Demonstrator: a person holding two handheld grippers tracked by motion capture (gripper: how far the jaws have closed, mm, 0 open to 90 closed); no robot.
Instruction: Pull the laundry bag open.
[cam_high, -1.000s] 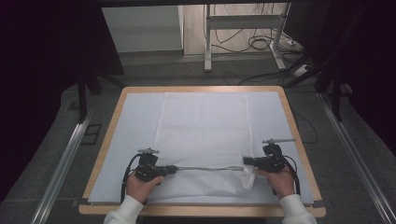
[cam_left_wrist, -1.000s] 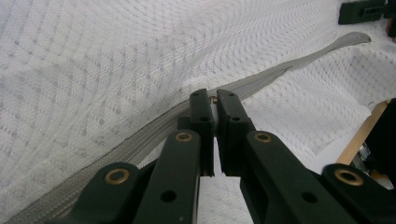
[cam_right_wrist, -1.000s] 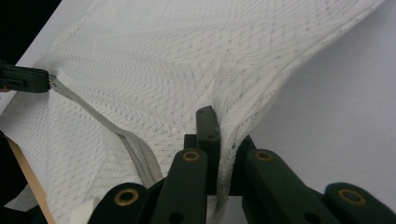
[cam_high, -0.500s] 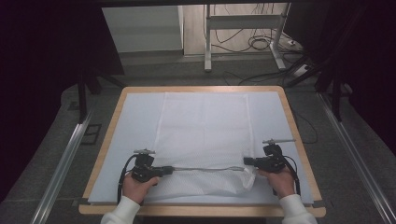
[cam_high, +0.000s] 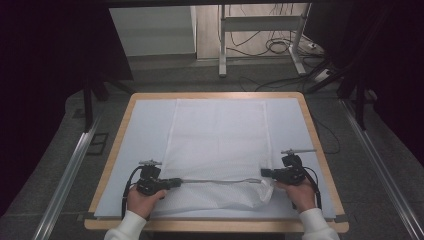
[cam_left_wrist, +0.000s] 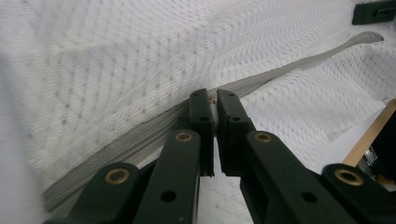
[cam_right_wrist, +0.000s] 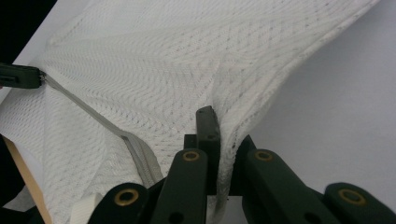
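One white mesh bag (cam_high: 218, 145), seemingly zippered

A wooden-rimmed table (cam_high: 306, 107) is sitting in the middle of the room, its top covered by a pale sheet (cam_high: 145, 125). Grey floor (cam_high: 165, 75) is stretching away beyond the far edge. Metal rails (cam_high: 67, 172) are running along the floor on the left and right. At the far side a white metal stand (cam_high: 260, 35) is standing, with dark cables (cam_high: 280, 47) lying near its feet. A pale panel (cam_high: 150, 30) is rising at far left. Darkness is closing in on both sides.
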